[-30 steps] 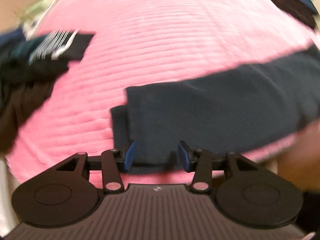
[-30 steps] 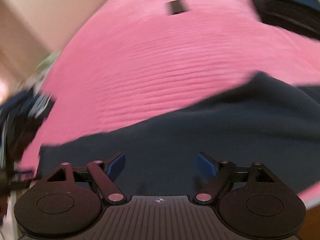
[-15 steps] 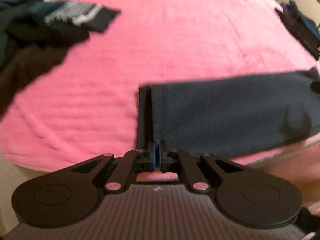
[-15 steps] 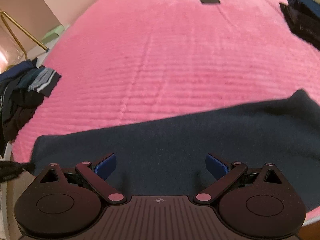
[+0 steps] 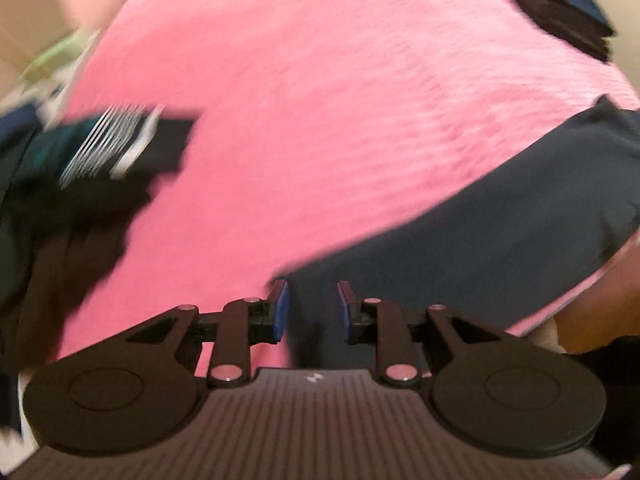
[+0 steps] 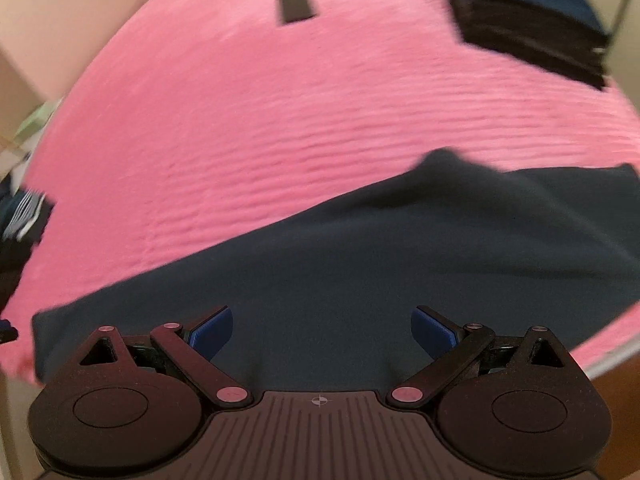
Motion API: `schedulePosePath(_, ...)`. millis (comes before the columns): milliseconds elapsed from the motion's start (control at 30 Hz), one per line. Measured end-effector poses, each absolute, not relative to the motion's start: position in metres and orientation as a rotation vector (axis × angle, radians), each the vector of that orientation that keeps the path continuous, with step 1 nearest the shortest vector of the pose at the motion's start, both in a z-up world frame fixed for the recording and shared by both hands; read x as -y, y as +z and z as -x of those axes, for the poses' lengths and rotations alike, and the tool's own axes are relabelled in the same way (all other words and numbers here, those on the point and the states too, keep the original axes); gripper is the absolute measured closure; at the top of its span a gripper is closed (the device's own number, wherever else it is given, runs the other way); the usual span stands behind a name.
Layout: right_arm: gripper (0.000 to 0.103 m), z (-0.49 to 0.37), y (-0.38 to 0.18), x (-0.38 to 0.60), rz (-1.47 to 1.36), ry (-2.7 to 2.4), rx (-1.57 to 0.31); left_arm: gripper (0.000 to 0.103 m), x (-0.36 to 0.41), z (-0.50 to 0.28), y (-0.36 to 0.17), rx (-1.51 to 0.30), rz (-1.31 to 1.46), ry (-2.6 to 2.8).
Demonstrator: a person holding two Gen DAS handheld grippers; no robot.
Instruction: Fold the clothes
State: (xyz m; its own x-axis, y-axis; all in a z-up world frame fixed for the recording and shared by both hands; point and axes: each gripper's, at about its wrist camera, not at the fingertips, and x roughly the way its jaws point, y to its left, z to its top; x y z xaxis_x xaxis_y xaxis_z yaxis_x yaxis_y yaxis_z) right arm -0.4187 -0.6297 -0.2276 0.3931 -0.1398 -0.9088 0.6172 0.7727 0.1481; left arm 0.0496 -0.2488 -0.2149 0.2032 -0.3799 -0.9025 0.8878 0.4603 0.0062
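Observation:
A dark navy garment (image 5: 480, 248) lies in a long folded band near the front edge of the pink blanket (image 5: 320, 100). My left gripper (image 5: 312, 308) is open, with its blue pads a short way apart on either side of the garment's left end. In the right wrist view the same garment (image 6: 360, 264) spreads across the lower half, with a raised bump on its far edge. My right gripper (image 6: 322, 334) is wide open just above the cloth, with nothing between its fingers. Both views are motion-blurred.
An unfolded heap of dark clothes (image 5: 60, 184) with a striped piece sits at the blanket's left edge. A stack of folded dark clothes (image 6: 528, 20) stands at the far right. A small dark flat object (image 6: 296, 8) lies at the far side.
Half a second ago my left gripper was shut on the garment's left edge; its pads now stand apart. The right gripper stayed wide open. Both cameras have shifted.

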Motion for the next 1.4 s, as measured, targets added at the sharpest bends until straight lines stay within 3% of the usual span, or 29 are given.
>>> schedulePosePath(333, 0.005, 0.478, -0.24, 0.775, -0.54, -0.616, -1.036, 0.079, 0.507, 0.036, -0.199, -0.979, -0.536, -1.391)
schedulePosePath(433, 0.005, 0.501, -0.252, 0.828, -0.569, -0.634, -1.031, 0.067, 0.587, 0.06, -0.213, -1.042, -0.526, -1.497)
schedulePosePath(667, 0.005, 0.576, -0.292, 0.946, -0.699, -0.741, -1.057, 0.066, 0.72, 0.111, -0.272, -1.133, -0.813, -1.712)
schedulePosePath(767, 0.005, 0.61, -0.299, 0.966, -0.805, -0.749, -1.02, 0.066, 0.737, 0.13, -0.288, -1.164, -0.946, -1.847)
schedulePosePath(900, 0.005, 0.612, -0.296, 0.957, -0.725, -0.686, -1.045, 0.063, 0.752, 0.144, -0.299, -1.163, -0.989, -1.946)
schedulePosePath(1033, 0.005, 0.614, -0.296, 0.952, -0.719, -0.697, -1.022, 0.066, 0.781, 0.145, -0.306, -1.071, -1.02, -1.836)
schedulePosePath(1100, 0.005, 0.618, -0.295, 0.951, -0.741, -0.709, -0.994, 0.065, 0.786, 0.137, -0.303, -1.042, -0.989, -1.786)
schedulePosePath(1200, 0.005, 0.616, -0.296, 0.948, -0.718, -0.699, -1.007, 0.077, 0.79, 0.118, -0.296, -1.013, -0.926, -1.698)
schedulePosePath(1400, 0.005, 0.599, -0.283, 0.944, -0.672, -0.692, -1.006, 0.077, 0.771, 0.083, -0.262, -1.031, -0.782, -1.645)
